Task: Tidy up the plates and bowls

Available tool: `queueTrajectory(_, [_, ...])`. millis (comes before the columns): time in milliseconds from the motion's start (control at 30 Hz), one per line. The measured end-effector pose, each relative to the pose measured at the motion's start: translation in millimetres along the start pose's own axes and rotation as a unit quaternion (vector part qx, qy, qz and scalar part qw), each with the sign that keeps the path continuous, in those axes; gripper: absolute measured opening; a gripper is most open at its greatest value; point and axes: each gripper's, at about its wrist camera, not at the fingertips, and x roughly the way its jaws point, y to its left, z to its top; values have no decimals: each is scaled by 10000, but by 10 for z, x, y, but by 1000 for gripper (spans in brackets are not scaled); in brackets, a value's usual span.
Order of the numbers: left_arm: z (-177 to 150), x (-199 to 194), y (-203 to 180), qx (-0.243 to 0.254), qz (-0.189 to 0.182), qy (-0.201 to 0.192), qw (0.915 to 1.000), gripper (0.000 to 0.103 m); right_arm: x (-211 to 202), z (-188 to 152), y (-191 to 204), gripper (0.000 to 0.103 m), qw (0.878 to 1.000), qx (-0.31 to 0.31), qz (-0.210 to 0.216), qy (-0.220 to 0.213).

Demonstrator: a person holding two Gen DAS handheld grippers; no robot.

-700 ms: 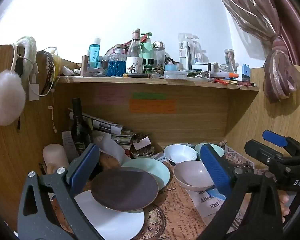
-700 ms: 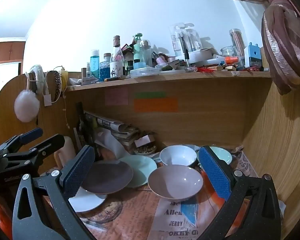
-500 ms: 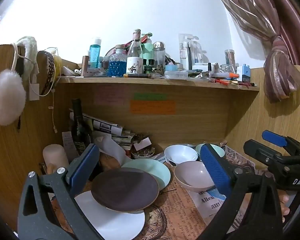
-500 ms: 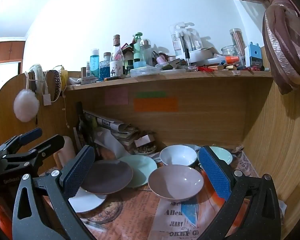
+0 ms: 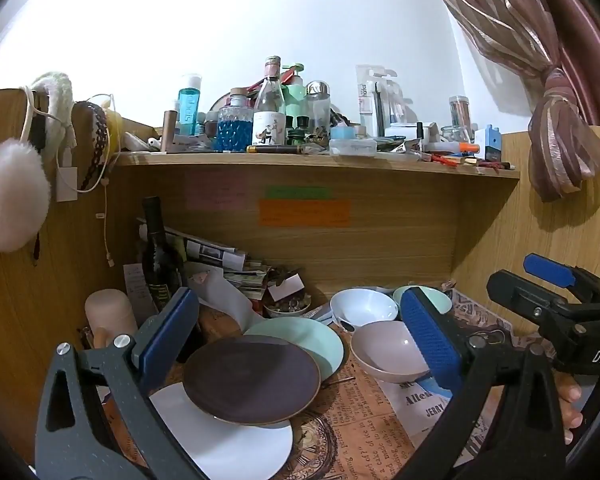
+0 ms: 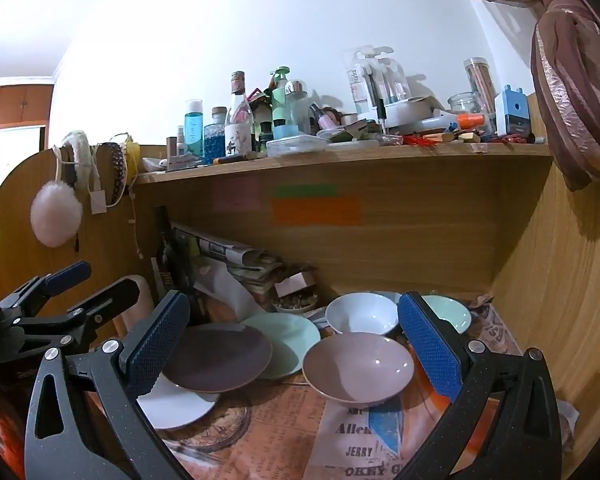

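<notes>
Brown plate (image 5: 252, 378) overlaps white plate (image 5: 228, 440) and green plate (image 5: 312, 340) on desk (image 5: 360, 432); pink bowl (image 6: 358, 368) right, white bowl (image 6: 360, 314) behind; left tool (image 5: 300, 344) spread, empty, above plates; right tool (image 6: 296, 344) spread, empty, above pink bowl.

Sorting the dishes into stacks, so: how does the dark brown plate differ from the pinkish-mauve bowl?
The dark brown round plate is shallow and nearly flat; the pinkish-mauve bowl is deep with sloping walls. The plate is much darker. The plate lies overlapping a white plate and a mint green plate; the bowl sits on the newspaper. Both are round, upright and empty.
</notes>
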Motion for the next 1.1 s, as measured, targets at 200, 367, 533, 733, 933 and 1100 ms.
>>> queueTrajectory(200, [-19,15,9,3,5,4,10000,103,13,3,-1,103,10000,39,30,16])
queueTrajectory(367, [-26,15,0,-3,15,-2,10000,103,15,1,2,103,10000,38,33,17])
queueTrajectory(533, [-34,30,-5,8,-10,19,10000,103,19,1,13,103,10000,48,33,13])
queueTrajectory(733, [-37,34,-7,12,-16,27,10000,103,28,-6,23,103,10000,65,48,32])
queueTrajectory(933, [-38,39,-14,25,-34,38,10000,103,39,-19,44,103,10000,46,76,26])
queueTrajectory(1100, [-40,44,-9,24,-42,51,10000,103,36,-32,39,103,9999,55,109,8])
